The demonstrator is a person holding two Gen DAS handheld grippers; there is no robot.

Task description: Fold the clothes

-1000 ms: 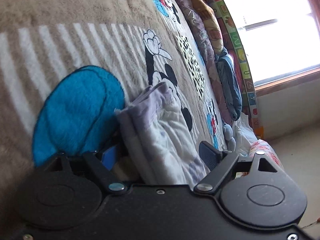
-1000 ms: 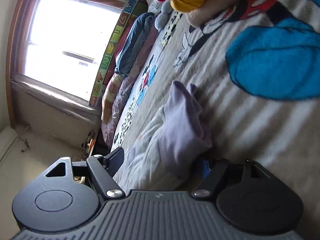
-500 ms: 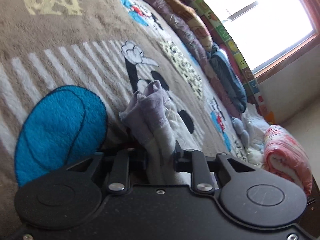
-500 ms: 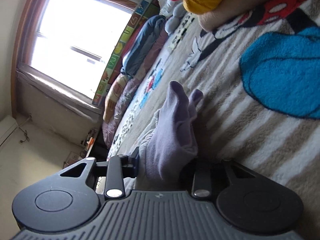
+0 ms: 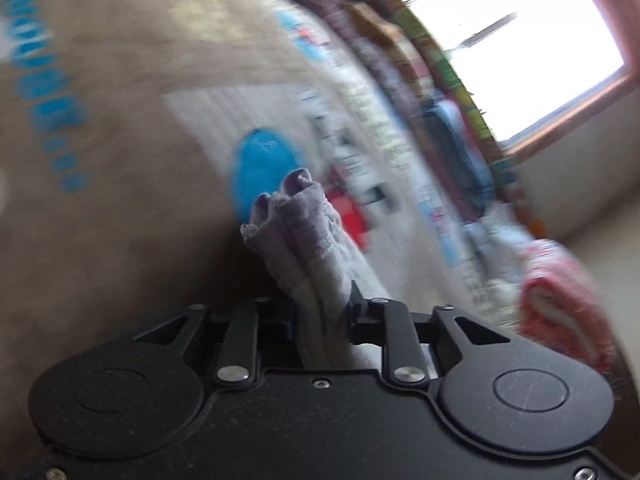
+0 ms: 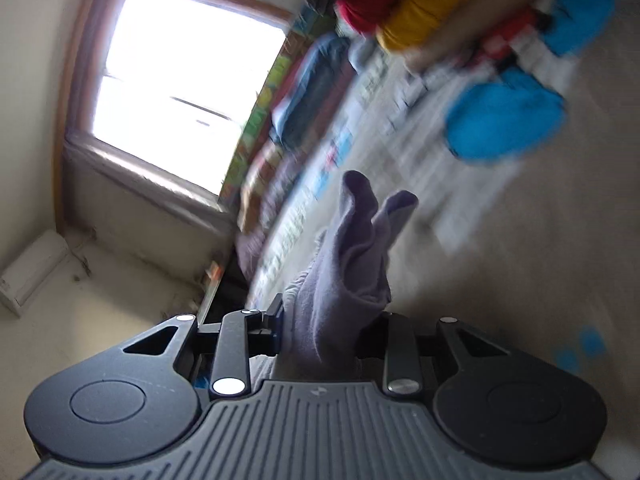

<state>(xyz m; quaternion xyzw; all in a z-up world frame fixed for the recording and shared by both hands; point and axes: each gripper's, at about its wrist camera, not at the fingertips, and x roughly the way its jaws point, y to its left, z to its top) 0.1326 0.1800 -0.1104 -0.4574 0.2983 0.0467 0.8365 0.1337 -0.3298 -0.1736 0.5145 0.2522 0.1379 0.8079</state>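
A pale lilac garment (image 5: 304, 240) with a lace edge is bunched between the jaws of my left gripper (image 5: 320, 320), which is shut on it and holds it above the bed. My right gripper (image 6: 320, 336) is shut on another bunched end of the lilac garment (image 6: 352, 256). In both views the cloth sticks up past the fingers. The rest of the garment hangs below, out of sight. Both views are motion-blurred.
Below lies a brown cartoon-print blanket (image 5: 120, 200) with blue patches (image 6: 504, 120). Piled clothes and bedding (image 5: 452, 148) line the bed's far edge under a bright window (image 6: 188, 88). A red-and-white rolled cloth (image 5: 560, 296) lies near the bed's edge. Red and yellow items (image 6: 420, 12) sit at one end.
Both grippers closed on the lilac garment and lifted it off the blanket. The bed now looks farther away and both views blur with the motion.
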